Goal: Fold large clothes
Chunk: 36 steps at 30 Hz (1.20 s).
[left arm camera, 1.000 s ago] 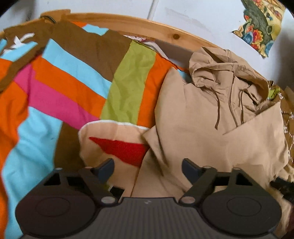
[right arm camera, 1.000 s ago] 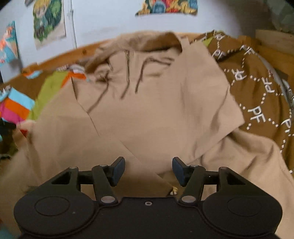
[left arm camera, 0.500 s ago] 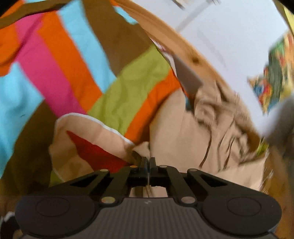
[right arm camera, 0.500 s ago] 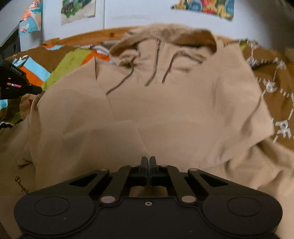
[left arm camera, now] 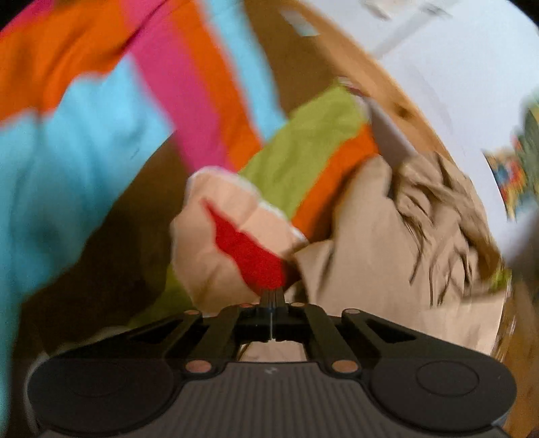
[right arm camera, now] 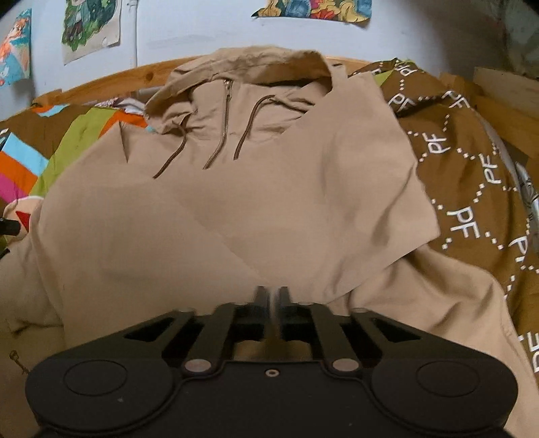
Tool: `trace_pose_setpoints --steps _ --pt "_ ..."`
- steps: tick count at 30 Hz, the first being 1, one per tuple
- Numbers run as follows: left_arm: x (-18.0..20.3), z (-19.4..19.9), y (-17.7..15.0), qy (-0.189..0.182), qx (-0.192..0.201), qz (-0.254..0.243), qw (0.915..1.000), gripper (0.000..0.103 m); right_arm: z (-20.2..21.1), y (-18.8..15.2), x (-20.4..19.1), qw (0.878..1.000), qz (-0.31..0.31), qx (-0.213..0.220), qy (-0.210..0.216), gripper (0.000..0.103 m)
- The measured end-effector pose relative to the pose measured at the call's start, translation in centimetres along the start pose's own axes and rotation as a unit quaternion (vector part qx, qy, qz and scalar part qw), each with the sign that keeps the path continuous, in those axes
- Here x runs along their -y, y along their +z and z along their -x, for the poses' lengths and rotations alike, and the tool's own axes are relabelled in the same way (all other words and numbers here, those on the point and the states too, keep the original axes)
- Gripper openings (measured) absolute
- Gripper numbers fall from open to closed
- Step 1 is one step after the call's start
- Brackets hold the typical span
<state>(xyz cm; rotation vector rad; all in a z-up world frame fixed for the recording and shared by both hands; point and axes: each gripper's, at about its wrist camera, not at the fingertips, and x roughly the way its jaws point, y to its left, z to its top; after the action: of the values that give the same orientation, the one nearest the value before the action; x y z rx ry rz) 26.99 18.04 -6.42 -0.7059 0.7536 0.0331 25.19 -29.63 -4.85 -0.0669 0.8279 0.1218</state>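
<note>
A tan hoodie (right arm camera: 269, 202) lies spread front-up on the bed, hood and brown drawstrings (right arm camera: 246, 128) at the far end, one side folded over the chest. My right gripper (right arm camera: 271, 294) is shut on the near tan fabric, a sliver of cloth showing between its fingers. In the blurred left wrist view, my left gripper (left arm camera: 271, 298) is shut on the hoodie's (left arm camera: 387, 256) left edge, right beside a peach cloth with a red patch (left arm camera: 249, 249). The left gripper's tip (right arm camera: 8, 227) also shows at the far left of the right wrist view.
A bedspread (left arm camera: 84, 141) striped in blue, pink, orange, green and brown lies under and left of the hoodie. A brown cloth printed "PF" (right arm camera: 471, 188) lies to the right. A wooden bed rail (right arm camera: 111, 81) and a white wall with posters (right arm camera: 91, 30) close the far side.
Both grippers went from open to shut on the hoodie's fabric. The left wrist view has swung and tilted, now blurred. The hoodie's body looks smoother and more spread out.
</note>
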Motion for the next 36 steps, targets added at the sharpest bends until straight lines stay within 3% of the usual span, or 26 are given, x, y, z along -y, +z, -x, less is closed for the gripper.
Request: trace_pose_setpoints --steps 1,3,4,5,6,9,13,14,16,17,18,21,24,27,30,33,34,36 --pt "1.0 0.4 0.1 0.004 0.005 -0.039 0.9992 0.009 0.2 0.0 0.2 1.000 -0.006 -0.003 0.009 0.026" --pt "3.3 0.7 0.8 0.001 0.012 -0.113 0.9935 0.036 0.6 0.2 0.7 1.000 -0.016 -0.007 0.025 0.047" --pt "4.4 0.6 1.2 0.001 0.015 -0.142 0.9897 0.052 0.8 0.3 0.7 0.999 -0.012 -0.008 0.034 0.053" --pt "5.4 0.5 1.7 0.001 0.019 -0.167 0.9858 0.056 0.7 0.4 0.6 0.999 -0.003 -0.012 0.043 0.065" --pt "6.5 0.1 2.2 0.001 0.020 -0.184 0.9826 0.056 0.7 0.4 0.5 0.999 0.008 -0.016 0.049 0.069" --pt "9.3 -2.5 4.0 0.012 0.009 -0.222 0.9750 0.057 -0.2 0.1 0.2 0.998 0.032 -0.022 0.043 0.070" --pt "11.5 -6.6 6.3 0.026 0.009 -0.215 0.9763 0.053 -1.9 -0.5 0.4 0.997 0.032 -0.046 0.061 0.061" --pt "11.7 -7.3 6.7 0.025 0.005 -0.208 0.9778 0.030 -2.1 -0.7 0.2 0.996 0.042 -0.042 0.062 0.055" --pt "12.0 -8.8 6.9 0.036 -0.005 -0.202 0.9786 0.001 -2.1 -0.8 -0.2 0.995 0.063 -0.036 0.063 0.037" --pt "12.2 -9.1 6.8 0.042 0.000 -0.204 0.9780 0.000 -2.1 -0.9 -0.3 0.995 0.066 -0.033 0.064 0.012" --pt "12.2 -9.0 6.5 0.034 0.013 -0.210 0.9771 0.000 -2.0 -0.9 -0.4 0.995 0.065 -0.032 0.068 0.002" --pt "11.8 -7.4 6.3 -0.005 0.061 -0.201 0.9777 0.000 -0.9 -1.0 -1.1 0.993 0.087 0.000 0.073 0.001" --pt "11.4 -6.0 6.9 -0.017 0.098 -0.174 0.9797 0.000 1.2 -0.4 -2.1 0.986 0.135 0.095 0.029 0.000" --pt "10.9 -6.1 7.6 -0.007 0.110 -0.163 0.9804 0.000 1.3 0.6 -2.3 0.968 0.174 0.176 -0.035 0.000" --pt "10.0 -7.0 7.4 0.007 0.078 -0.165 0.9832 0.005 -0.9 1.0 -1.4 0.963 0.195 0.173 -0.071 0.001" --pt "8.4 -5.7 6.7 -0.019 0.068 -0.150 0.9862 0.025 -2.4 0.0 -0.6 0.969 0.187 0.145 -0.072 0.005" --pt "8.0 -5.1 6.3 -0.023 0.069 -0.153 0.9855 0.037 -2.4 0.0 -0.5 0.969 0.185 0.143 -0.074 0.006" --pt "7.4 -3.5 5.4 -0.018 0.067 -0.177 0.9817 0.041 -1.8 0.2 -0.5 0.969 0.180 0.154 -0.073 0.015"
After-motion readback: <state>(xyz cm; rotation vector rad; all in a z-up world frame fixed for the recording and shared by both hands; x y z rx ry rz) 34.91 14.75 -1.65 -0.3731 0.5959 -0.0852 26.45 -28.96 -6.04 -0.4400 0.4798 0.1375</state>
